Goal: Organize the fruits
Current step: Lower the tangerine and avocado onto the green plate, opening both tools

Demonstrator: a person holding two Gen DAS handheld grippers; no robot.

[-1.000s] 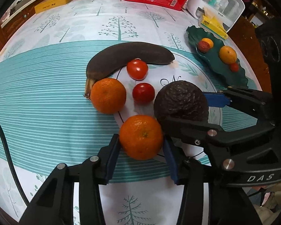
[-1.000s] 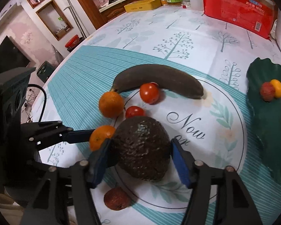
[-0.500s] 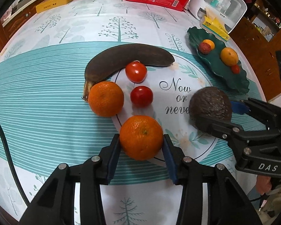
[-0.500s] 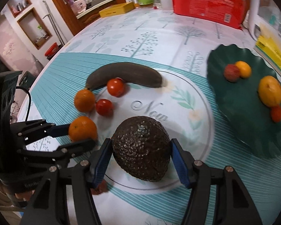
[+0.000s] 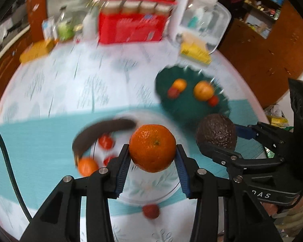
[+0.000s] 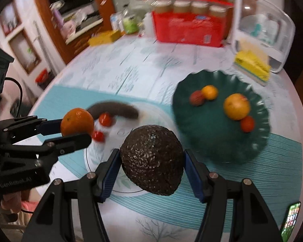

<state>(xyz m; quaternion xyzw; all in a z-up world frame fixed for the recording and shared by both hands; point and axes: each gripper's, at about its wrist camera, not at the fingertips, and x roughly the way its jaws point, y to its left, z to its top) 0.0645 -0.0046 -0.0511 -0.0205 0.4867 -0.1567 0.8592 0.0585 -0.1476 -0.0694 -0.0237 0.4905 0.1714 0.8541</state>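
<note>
My left gripper [image 5: 152,157] is shut on an orange [image 5: 152,147] and holds it above the table; it shows at the left of the right wrist view [image 6: 77,122]. My right gripper [image 6: 150,169] is shut on a dark avocado [image 6: 152,161], also lifted; it shows in the left wrist view [image 5: 216,133]. A green leaf plate [image 6: 212,137] with several small fruits lies ahead to the right [image 5: 183,109]. A dark banana [image 5: 103,131], two tomatoes, another orange [image 5: 86,166] and a lychee [image 5: 150,211] lie on the cloth below.
A red package [image 5: 131,28], a clear plastic box [image 6: 260,32], yellow boxes [image 6: 250,66] and bottles stand along the table's far edge. A phone [image 6: 290,219] lies at the near right. The background is motion-blurred.
Both grippers have lifted their fruit off the table and swung toward the green plate. The orange, on the cloth before, is now in the air.
</note>
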